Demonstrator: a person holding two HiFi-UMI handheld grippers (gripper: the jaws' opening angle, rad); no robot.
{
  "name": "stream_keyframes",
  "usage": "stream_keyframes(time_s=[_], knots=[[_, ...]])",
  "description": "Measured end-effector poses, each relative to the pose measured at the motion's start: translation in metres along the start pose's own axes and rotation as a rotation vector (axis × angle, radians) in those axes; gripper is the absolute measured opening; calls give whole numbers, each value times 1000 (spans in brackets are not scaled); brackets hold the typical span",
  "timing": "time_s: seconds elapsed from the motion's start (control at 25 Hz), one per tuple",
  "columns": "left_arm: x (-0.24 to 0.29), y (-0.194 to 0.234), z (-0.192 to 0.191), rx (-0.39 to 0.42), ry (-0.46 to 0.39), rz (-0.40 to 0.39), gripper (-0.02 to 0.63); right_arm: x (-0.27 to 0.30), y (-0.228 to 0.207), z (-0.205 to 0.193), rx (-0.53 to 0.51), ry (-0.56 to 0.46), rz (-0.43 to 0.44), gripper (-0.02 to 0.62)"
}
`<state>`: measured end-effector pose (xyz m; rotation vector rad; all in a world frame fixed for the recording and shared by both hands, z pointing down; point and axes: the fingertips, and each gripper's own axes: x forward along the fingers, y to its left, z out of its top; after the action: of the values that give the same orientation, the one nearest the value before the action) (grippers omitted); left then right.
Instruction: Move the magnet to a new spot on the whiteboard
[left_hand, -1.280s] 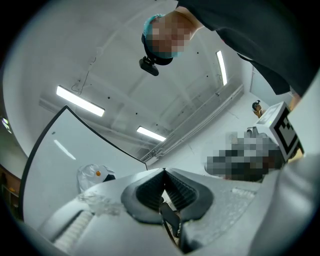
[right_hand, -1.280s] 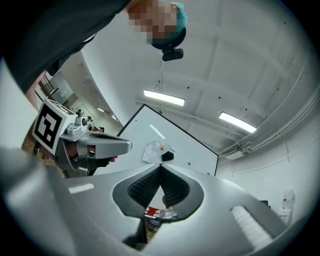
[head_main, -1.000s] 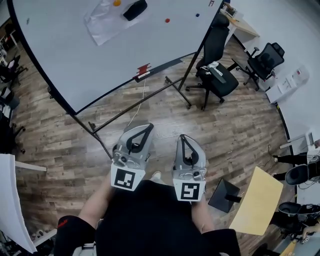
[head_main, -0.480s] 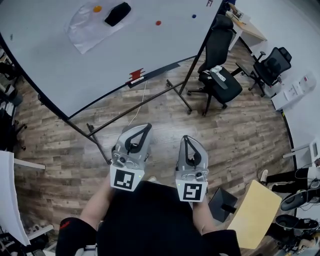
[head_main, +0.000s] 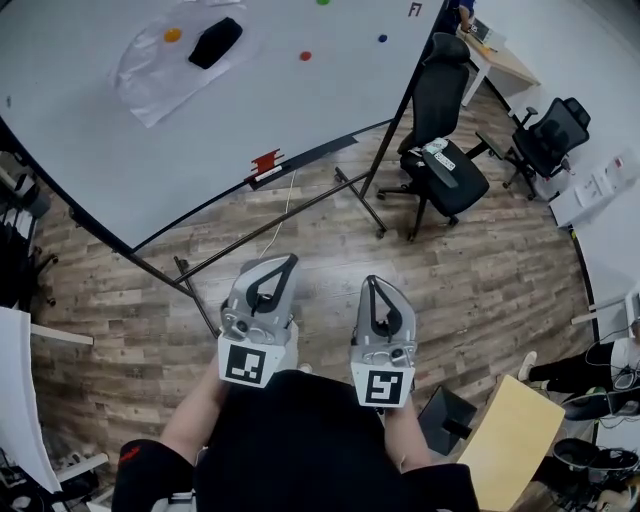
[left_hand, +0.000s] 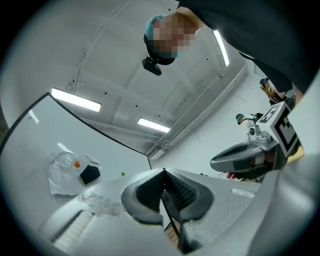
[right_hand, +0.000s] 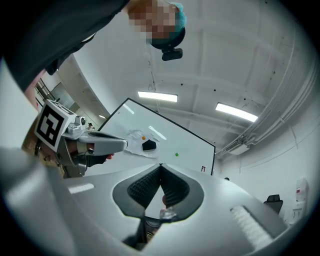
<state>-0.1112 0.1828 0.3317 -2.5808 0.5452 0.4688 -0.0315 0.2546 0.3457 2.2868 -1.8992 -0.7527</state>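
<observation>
You held both tools low before you, left tool (head_main: 290, 258) and right tool (head_main: 371, 280), jaws together on nothing. The red magnet (head_main: 305, 56) sat on the whiteboard (head_main: 200, 130), well apart from them.

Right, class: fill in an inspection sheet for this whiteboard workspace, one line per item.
Surface: large white whiteboard, leaning, mostly bare.
Job's things: small round orange magnet, red magnet, blue magnet and green magnet on the board; cannot tell which one is to move.
Clutter: black eraser on a crumpled clear plastic sheet; small red object on the board's dark tray.
Grippers: left gripper and right gripper both shut, empty, well short of the board.
Cables: thin pale cord hanging below the tray.
Surroundings: wood-plank floor, black office chairs.
</observation>
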Motion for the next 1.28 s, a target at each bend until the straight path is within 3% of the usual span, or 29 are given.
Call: stream_keyframes(time_s=[0.48, 0.92, 1.28], knots=[[80, 0, -39, -23, -27, -32, 2, 46, -57, -44, -28, 35, -25, 0], [156, 49, -88, -10, -10, -33, 2, 125, -98, -80, -29, 42, -44, 0], [210, 102, -123, 5, -26, -7, 2, 211, -109, -100, -49, 11, 0, 0]])
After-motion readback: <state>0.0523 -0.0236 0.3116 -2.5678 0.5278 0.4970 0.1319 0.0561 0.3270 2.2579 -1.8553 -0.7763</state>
